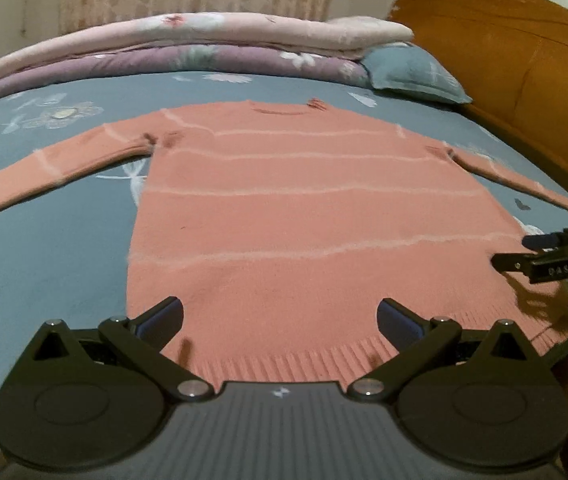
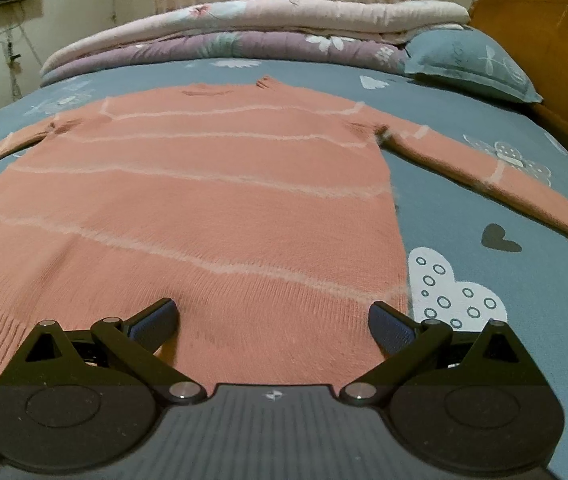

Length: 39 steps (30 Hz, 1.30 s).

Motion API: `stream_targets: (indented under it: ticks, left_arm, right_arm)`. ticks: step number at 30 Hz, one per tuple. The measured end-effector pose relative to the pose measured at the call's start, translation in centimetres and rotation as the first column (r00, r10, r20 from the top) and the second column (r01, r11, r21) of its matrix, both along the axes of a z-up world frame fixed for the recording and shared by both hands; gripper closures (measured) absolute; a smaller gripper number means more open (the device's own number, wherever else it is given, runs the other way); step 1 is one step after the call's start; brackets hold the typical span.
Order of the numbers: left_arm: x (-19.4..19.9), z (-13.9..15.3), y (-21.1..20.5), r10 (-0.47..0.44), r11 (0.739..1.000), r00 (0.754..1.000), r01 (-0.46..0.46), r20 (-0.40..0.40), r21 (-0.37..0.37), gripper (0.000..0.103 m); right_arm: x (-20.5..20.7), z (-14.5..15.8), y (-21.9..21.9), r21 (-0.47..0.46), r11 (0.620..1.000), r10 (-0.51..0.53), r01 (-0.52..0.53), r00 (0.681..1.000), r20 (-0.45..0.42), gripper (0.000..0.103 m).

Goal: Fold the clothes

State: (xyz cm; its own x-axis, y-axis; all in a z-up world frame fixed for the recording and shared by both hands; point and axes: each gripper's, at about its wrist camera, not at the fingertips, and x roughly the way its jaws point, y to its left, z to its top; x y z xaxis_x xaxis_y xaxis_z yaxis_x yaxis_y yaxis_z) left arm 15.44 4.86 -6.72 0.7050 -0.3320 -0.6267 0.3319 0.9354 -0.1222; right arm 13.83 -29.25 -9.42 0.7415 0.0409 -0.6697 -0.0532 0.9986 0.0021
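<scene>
The sweater (image 1: 284,208) lies flat and face-up on the bed (image 1: 44,240), collar at 12 o'clock, hem at 6 o'clock, both sleeves spread out to 9 and 3 o'clock; no fold is made yet. The left gripper (image 1: 280,316) hangs over the hem near its left corner, fingers spread wide, nothing between them. The right gripper (image 2: 272,316) sits over the hem toward the right corner, fingers likewise spread and empty; whether either touches the knit cannot be told. In the left view the right gripper shows at 3 o'clock, just beside the hem's right edge. Judgement: the step in hand is the first grasp. To do it well, each gripper should take both layers of the knit, at matching points, so the fold line runs straight; the fabric looks soft and stretchy, so a one-sided pull would skew the stripes. The sleeves may need folding in first. Quilts (image 2: 244,32) and a pillow (image 2: 472,64) at 12 o'clock lie well apart from the sweater. Writing: pale characters on the right gripper's body in the left view are too blurred to read; a small emblem marks each gripper housing, with no legible brand.
</scene>
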Motion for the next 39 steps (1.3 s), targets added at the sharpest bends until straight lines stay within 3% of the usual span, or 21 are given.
stream_targets:
  ticks: [8, 14, 23, 32, 39]
  left_arm:
    - [3.5, 1.4, 1.2, -0.142, 0.99, 0.989, 0.142, -0.033, -0.005, 0.001]
    - [5.2, 2.5, 1.2, -0.248, 0.969, 0.966, 0.246, -0.075, -0.025, 0.001]
    - [8.2, 1.0, 1.4, -0.332, 0.942, 0.931, 0.319, -0.154, -0.1, 0.001]
    - [9.1, -0.5, 0.1, -0.281, 0.96, 0.939, 0.275, -0.195, -0.058, 0.001]
    - [8.4, 1.6, -1.9, -0.251, 0.966, 0.953, 0.258, -0.172, 0.017, 0.001]
  right_arm:
    - [1.7, 0.9, 1.1, -0.029, 0.994, -0.112, 0.109, 0.986, -0.123, 0.0]
    - [3.1, 1.3, 1.5, -0.039, 0.98, -0.198, 0.194, 0.958, -0.209, 0.0]
    - [4.6, 1.4, 1.7, -0.057, 0.964, -0.266, 0.26, 0.922, -0.28, 0.0]
    - [4.9, 1.3, 1.3, -0.043, 0.969, -0.243, 0.241, 0.926, -0.289, 0.0]
    - [4.1, 1.2, 1.1, -0.033, 0.978, -0.206, 0.204, 0.95, -0.236, 0.0]
